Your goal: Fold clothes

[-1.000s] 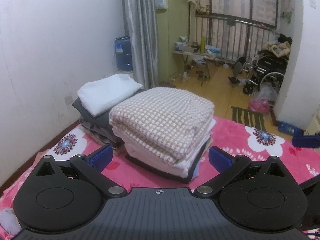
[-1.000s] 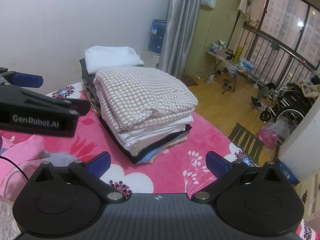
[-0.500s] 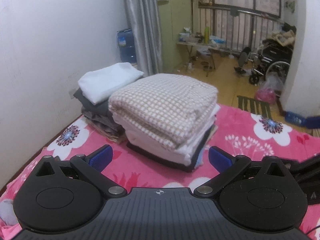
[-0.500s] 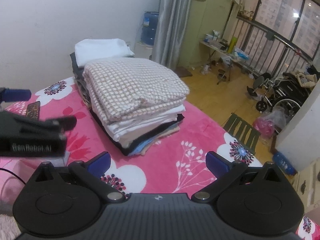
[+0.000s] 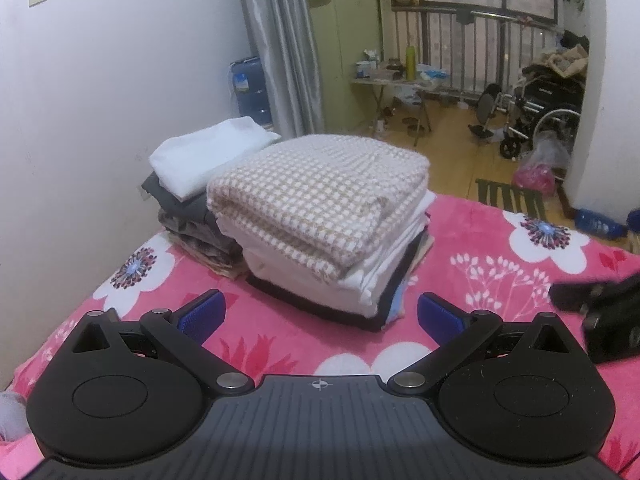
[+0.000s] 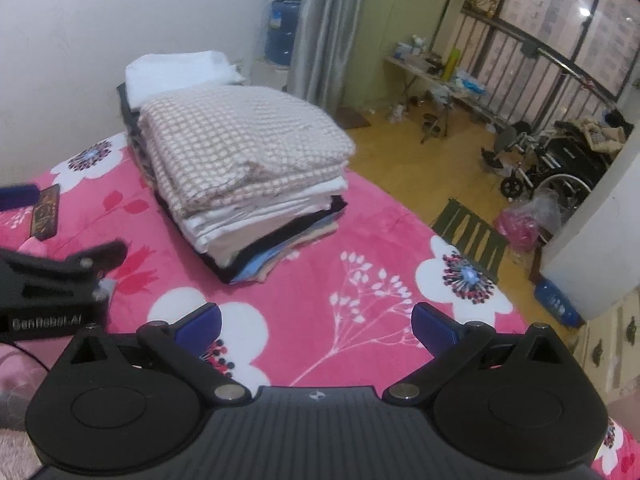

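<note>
Two stacks ahead of left claw (image 5: pixel 318 316), jaws wide, empty: checked stack (image 5: pixel 320 216) just beyond fingertips, second stack (image 5: pixel 200 184) behind-left. Low push risks toppling.

Right claw (image 6: pixel 316 326) wide, empty; checked stack ahead-left, overhanging layers snag easily.

Right gripper (image 6: pixel 316 322) fingers spread wide, nothing between them, hovering over pink floral bed (image 6: pixel 360 280). Folded stack (image 6: pixel 244 168) ahead-left, checkered piece on top, white, black and blue layers under it. Second pile (image 6: pixel 180 72) just behind, white on top, by the wall. Left gripper (image 6: pixel 52 280) at left edge, low over the bed. Wheelchair (image 6: pixel 560 164) far right on the floor.
</note>
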The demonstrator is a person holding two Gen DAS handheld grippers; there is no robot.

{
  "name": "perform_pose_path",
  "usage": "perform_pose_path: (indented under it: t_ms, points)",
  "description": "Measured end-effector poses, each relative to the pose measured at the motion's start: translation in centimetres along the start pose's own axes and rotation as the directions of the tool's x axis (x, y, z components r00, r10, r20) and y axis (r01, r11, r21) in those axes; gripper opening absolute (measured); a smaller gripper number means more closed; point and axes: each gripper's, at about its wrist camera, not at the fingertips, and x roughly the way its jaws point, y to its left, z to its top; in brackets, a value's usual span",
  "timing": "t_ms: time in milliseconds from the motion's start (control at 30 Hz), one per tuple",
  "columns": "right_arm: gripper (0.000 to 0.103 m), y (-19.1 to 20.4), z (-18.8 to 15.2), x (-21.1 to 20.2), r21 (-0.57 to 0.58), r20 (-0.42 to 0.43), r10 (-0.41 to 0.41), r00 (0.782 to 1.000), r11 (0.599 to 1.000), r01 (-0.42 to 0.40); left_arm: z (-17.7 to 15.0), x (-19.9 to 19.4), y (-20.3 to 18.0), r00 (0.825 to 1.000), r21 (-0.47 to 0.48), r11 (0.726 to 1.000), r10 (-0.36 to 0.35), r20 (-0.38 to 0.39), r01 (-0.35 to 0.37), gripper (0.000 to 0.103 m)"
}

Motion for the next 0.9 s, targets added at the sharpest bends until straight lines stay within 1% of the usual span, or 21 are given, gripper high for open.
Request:
perform_pose_path:
  t_ms: [133,333,433,533,733,900]
  points:
    - [0.103,-1.0,0.0,-0.5,0.022,0.016,-0.020,1.000,1.000,0.020,-0.5,0.0,-0.2,1.000,-0.018,1.000,-0.001,-0.017,0.001,0.103]
    - [0.103,-2.2,-0.1,-1.0,0.054,0.025,-0.024,0.999,0.998,0.022,-1.6,0.0,-0.3,0.999,-0.050,0.999,0.018,-0.047,-0.020,0.103]
    - [0.103,-2.2,-0.4,-1.1,0.051,0.020,-0.029,0.999,0.998,0.028,-2.0,0.1,-0.2,0.998,-0.070,0.997,0.016,-0.069,-0.020,0.103]
    - [0.103,-2.0,-0.7,-1.1,0.037,0.012,-0.030,0.999,0.999,0.029,-2.2,-0.1,-0.1,0.997,-0.089,0.996,0.020,-0.074,-0.027,0.103]
    - [0.103,-1.6,-0.9,-1.3,0.019,0.018,-0.036,0.999,0.999,0.035,-2.5,-0.4,-0.2,0.997,-0.097,0.995,0.021,-0.076,-0.029,0.103]
    - [0.103,-1.7,-0.7,-1.5,0.024,0.028,-0.030,0.999,0.999,0.029,-2.5,-1.0,-0.5,0.998,-0.082,0.996,0.041,-0.044,-0.045,0.103]
